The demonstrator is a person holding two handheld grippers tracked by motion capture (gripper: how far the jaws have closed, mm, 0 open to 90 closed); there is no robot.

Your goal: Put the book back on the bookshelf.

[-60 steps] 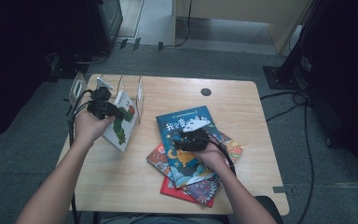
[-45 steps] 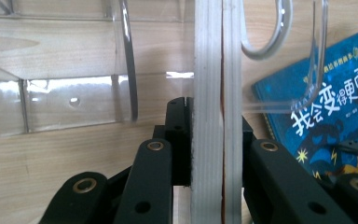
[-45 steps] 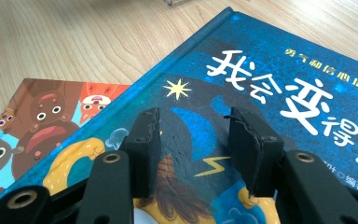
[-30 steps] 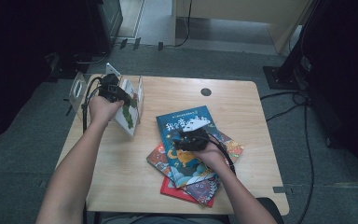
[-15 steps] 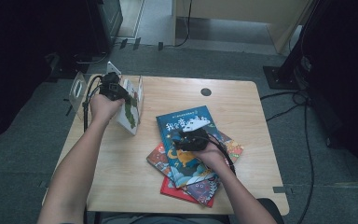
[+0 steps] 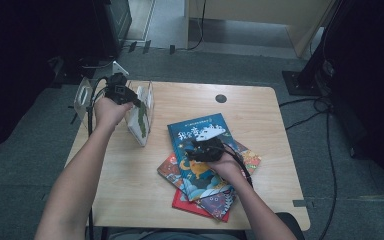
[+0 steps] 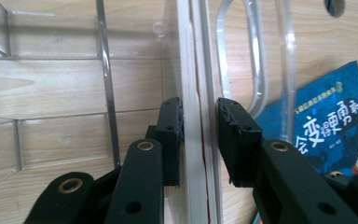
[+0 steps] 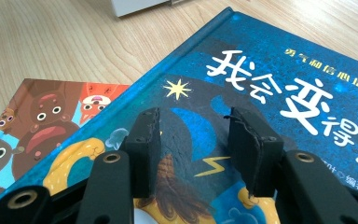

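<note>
Book [image 7: 196, 116] stands upright in the clear rack [image 6: 147, 100] at the table's [image 6: 130, 185] left; your left gripper's [image 7: 199, 135] jaws, just opening, flank it. Your right gripper [image 8: 193, 140] hovers, jaws apart, over the blue book [image 8: 279, 70].

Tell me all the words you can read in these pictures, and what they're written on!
"我会变得更" reads in big white letters on the blue book, with the last letter cut off by the picture's edge.
"变得勇敢" reads on the same cover in the left gripper view, partly cut off.
The small yellow line above that title is too blurred to read.
The red book under it shows cartoon faces and no words.
The book standing in the clear rack shows no words.
</note>
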